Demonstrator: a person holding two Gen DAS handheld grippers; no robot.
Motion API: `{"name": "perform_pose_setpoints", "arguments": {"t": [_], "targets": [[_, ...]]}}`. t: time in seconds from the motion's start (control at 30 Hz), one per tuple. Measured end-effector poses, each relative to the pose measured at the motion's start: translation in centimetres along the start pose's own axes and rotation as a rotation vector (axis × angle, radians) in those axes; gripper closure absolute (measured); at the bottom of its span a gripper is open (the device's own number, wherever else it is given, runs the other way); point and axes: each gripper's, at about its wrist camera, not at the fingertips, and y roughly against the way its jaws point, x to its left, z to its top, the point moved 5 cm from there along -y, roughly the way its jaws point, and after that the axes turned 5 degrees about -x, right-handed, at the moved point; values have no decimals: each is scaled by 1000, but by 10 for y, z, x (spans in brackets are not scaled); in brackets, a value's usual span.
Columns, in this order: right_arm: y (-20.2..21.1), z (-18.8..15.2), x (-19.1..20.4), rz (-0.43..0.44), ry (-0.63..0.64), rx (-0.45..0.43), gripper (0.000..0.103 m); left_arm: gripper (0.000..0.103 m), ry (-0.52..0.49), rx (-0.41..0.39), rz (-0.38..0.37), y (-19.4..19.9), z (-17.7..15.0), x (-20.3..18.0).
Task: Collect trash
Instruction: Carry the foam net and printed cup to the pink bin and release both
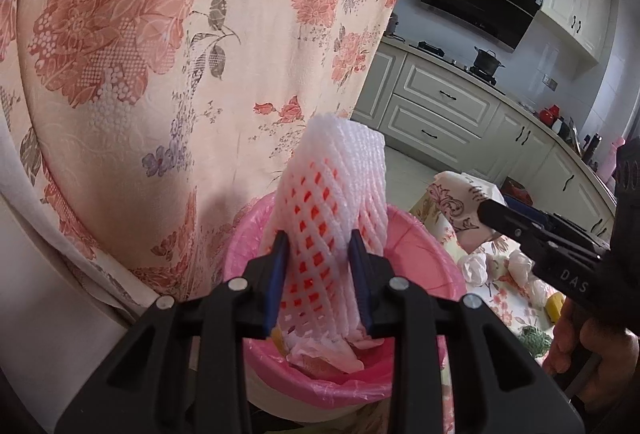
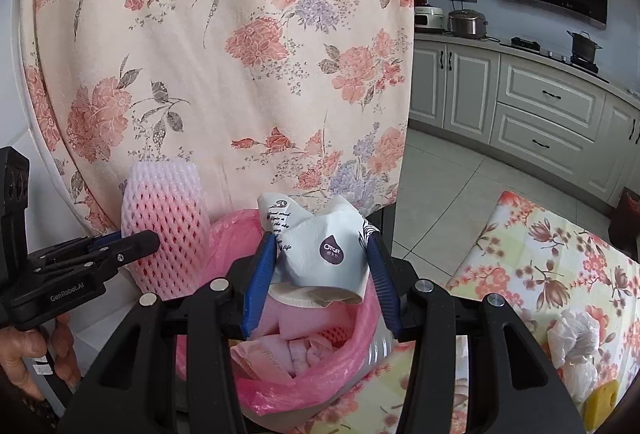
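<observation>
Both claws hang over the bin (image 1: 424,254), whose pink liner (image 2: 352,346) already holds wrappers and scraps. The left claw (image 1: 320,262) clamps a white foam fruit net (image 1: 340,194), which stands upright between its blue pads above the bin's mouth. The right claw (image 2: 322,266) grips a crumpled white paper wrapper (image 2: 320,246) with a dark drop-shaped logo, also above the liner. The bin stands just beside the near edge of the desk (image 2: 560,254), which wears a floral cloth. On the desk, well apart from the bin, lie crumpled tissues (image 2: 572,338) and a yellow sponge (image 2: 600,402). A flowered curtain (image 1: 160,74) hangs behind.
</observation>
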Motion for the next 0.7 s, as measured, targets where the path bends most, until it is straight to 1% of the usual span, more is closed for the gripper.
{"name": "perform_pose_setpoints", "arguments": {"t": [0.13, 0.23, 0.27, 0.3, 0.33, 0.37, 0.4, 0.53, 0.7], "targets": [[-13, -3, 12, 24, 13, 16, 58, 68, 5, -2, 7, 0, 1, 4], [-19, -5, 17, 31, 23, 17, 57, 63, 9, 4, 14, 0, 0, 6], [-22, -6, 18, 34, 27, 22, 57, 58, 13, 5, 19, 1, -1, 7], [-24, -7, 19, 35, 29, 30, 55, 44, 20, 4, 24, 1, -2, 8], [-25, -8, 19, 39, 30, 36, 45, 38, 28, -1, 24, 2, -2, 9], [-25, -10, 18, 36, 30, 35, 39, 38, 29, -1, 22, 2, -2, 9], [-23, -11, 16, 24, 31, 29, 37, 38, 28, 1, 23, 2, -3, 9], [-14, -18, 0, -8, 18, 28, 37, 38, 27, 3, 13, 1, -5, 4], [8, -36, -32, -76, 7, 24, 37, 38, 9, 1, -21, 3, -10, -15]]}}
